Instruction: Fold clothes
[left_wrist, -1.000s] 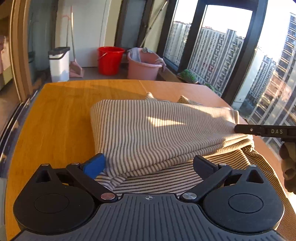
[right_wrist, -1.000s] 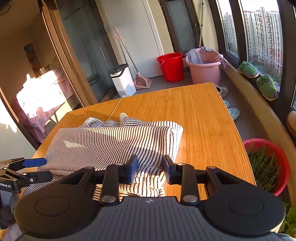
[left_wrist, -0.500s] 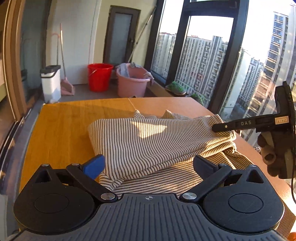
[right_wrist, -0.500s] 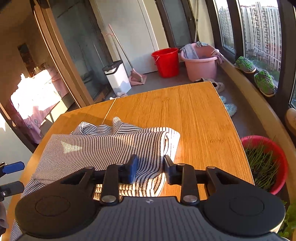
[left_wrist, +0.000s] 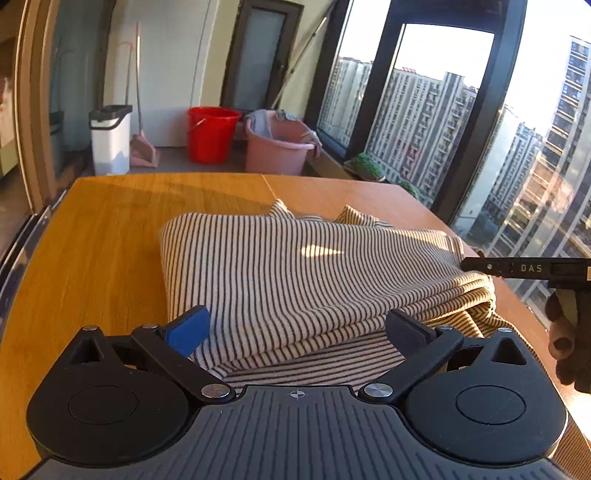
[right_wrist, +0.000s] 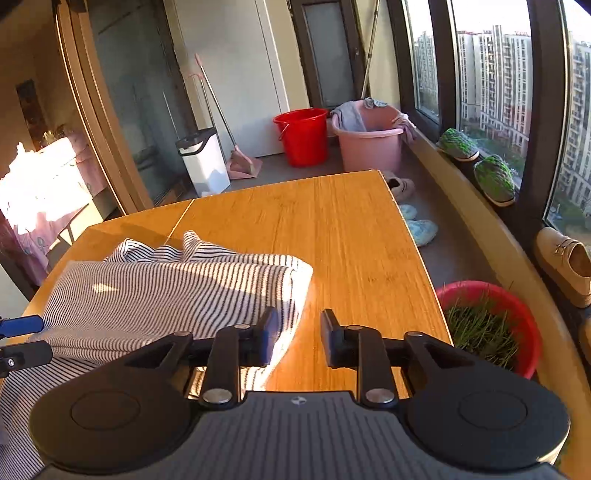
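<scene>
While spread across the near half of the wooden table (left_wrist: 96, 236), lies folded into a thick rectangle: the striped garment (left_wrist: 295, 273), several layers stacked, with a looser striped layer spilling out beneath toward the near edge and two small points of fabric poking up at the far side. Judged soft, light and limp; likely to sag and slide layer over layer if lifted by one corner, so best taken at a folded edge through all layers, both near corners at once, rather than by the top sheet alone.

Left tool (left_wrist: 299, 328): spread wide, blue pad at the garment's near left corner, black pad over the striped cloth to the right, nothing pinched. Right tool (right_wrist: 295, 341): opening, a moderate gap, bare table showing between the pads, the inner pad just beside the garment's right folded edge; seen from the left wrist view, tip of it touching or just at that same edge, hard to say which. Gloved hand (left_wrist: 569, 343) behind it.

Well apart, on the floor beyond the table: pink basin (right_wrist: 369, 144), red bucket (right_wrist: 303, 136), white bin (right_wrist: 203, 162). Red pot of grass (right_wrist: 487, 325) beside the table's right edge.
</scene>
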